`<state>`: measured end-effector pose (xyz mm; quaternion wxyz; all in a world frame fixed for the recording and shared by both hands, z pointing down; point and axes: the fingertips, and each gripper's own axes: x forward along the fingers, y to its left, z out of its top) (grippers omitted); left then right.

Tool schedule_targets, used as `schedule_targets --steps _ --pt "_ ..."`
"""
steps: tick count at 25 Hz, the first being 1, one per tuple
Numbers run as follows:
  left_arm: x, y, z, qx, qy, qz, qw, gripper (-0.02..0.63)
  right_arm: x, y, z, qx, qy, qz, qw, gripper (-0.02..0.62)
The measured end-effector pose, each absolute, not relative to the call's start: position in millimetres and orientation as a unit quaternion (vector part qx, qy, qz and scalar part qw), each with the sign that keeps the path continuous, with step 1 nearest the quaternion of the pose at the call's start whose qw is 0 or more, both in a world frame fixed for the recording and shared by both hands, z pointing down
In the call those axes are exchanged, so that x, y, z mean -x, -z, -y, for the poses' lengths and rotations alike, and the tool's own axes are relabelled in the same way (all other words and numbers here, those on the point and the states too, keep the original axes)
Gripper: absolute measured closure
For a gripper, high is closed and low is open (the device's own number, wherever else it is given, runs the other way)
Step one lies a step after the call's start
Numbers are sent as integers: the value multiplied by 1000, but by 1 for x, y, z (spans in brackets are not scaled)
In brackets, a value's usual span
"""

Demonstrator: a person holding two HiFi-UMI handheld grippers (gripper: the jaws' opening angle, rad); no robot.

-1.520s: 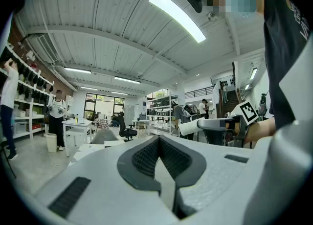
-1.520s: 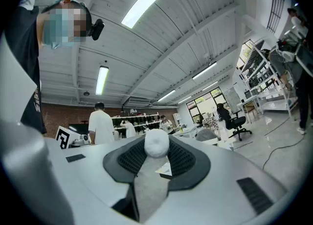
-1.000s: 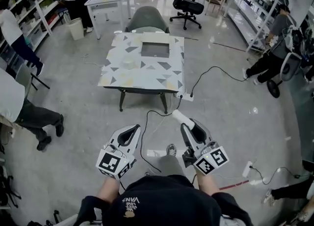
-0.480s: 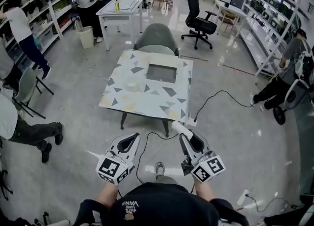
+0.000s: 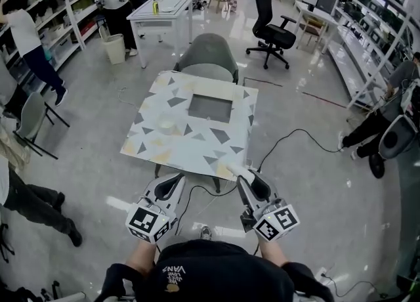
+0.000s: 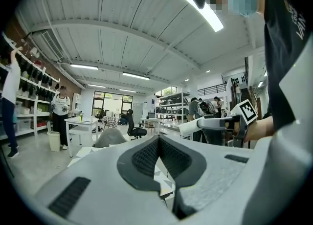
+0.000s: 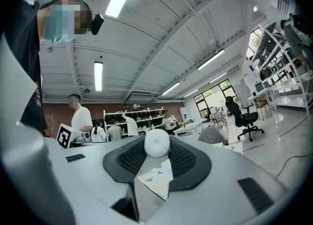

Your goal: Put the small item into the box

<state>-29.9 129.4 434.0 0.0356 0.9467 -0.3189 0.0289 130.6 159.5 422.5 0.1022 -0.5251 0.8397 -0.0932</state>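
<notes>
A low table (image 5: pixel 152 151) with a triangle-patterned top stands ahead of me, and a grey open box (image 5: pixel 210 107) sits on its far half. A pale round thing (image 5: pixel 167 125) lies on the top, left of the box. My right gripper (image 5: pixel 244 174) is shut on a small white rounded item (image 5: pixel 239 169), just short of the table's near edge. In the right gripper view that white item (image 7: pixel 157 143) sits pinched at the jaw tips. My left gripper (image 5: pixel 176 181) is level with it to the left, shut and empty. The left gripper (image 6: pixel 158 140) has its tips meeting.
A grey chair (image 5: pixel 207 58) stands behind the table. A black cable (image 5: pixel 289 138) runs over the floor at the right, another under the table. People stand at the left and far right. A white table (image 5: pixel 164 8), a bin (image 5: pixel 117 48) and an office chair (image 5: pixel 275 31) are farther back.
The table has come nearer and now lies just beyond both gripper tips. Both grippers keep the same pose, and the white item stays in the right one.
</notes>
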Motion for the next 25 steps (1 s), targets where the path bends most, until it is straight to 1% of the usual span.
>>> schedule_targets --steps 6,11,25 --pt "17 -439 -102 -945 -23 323 53 600 -143 -429 -124 520 103 -843 97 471" --pt "11 -445 -66 -946 -23 319 55 600 -152 -437 -92 531 109 -835 96 471" --pt "6 -447 91 -971 -32 229 58 600 -142 -445 36 609 105 -782 86 471"
